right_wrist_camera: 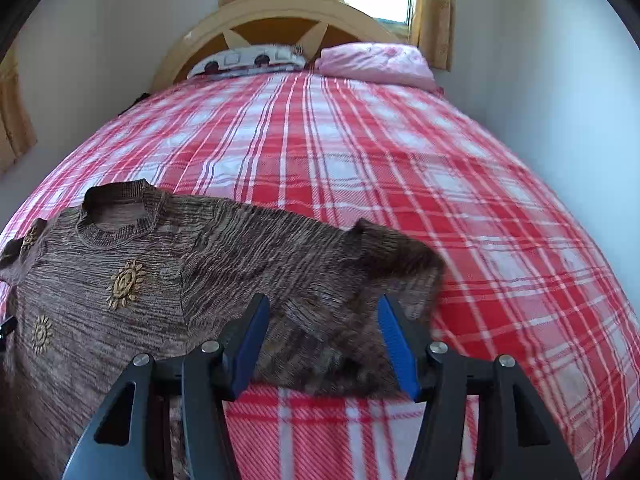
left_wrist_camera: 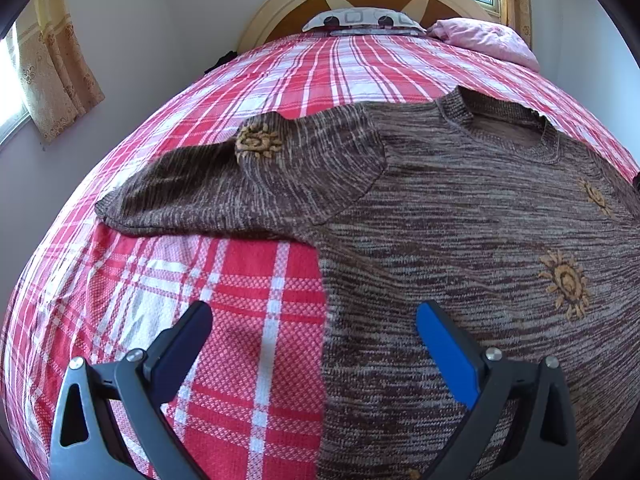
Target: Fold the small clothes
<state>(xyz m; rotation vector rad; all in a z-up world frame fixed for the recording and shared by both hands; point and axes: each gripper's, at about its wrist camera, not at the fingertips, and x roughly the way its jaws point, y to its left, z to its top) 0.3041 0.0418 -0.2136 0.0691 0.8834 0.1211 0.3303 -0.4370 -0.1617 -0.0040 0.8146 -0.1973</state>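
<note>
A small brown knit sweater [left_wrist_camera: 460,220] with tan sun motifs lies face up on a red and white plaid bedspread [left_wrist_camera: 240,280]. Its left sleeve [left_wrist_camera: 224,184] spreads out to the left. My left gripper [left_wrist_camera: 316,320] is open and empty, straddling the sweater's left side edge low on the body. In the right wrist view the sweater [right_wrist_camera: 160,272] lies at the left, with its right sleeve [right_wrist_camera: 360,292] bunched and folded. My right gripper [right_wrist_camera: 322,312] is open, its jaws either side of that sleeve, holding nothing.
A patterned pillow [right_wrist_camera: 248,60] and a pink folded quilt [right_wrist_camera: 376,64] lie against the wooden headboard [right_wrist_camera: 276,12]. White walls close in on both sides of the bed. Curtained windows [left_wrist_camera: 48,64] sit at the left and behind the headboard.
</note>
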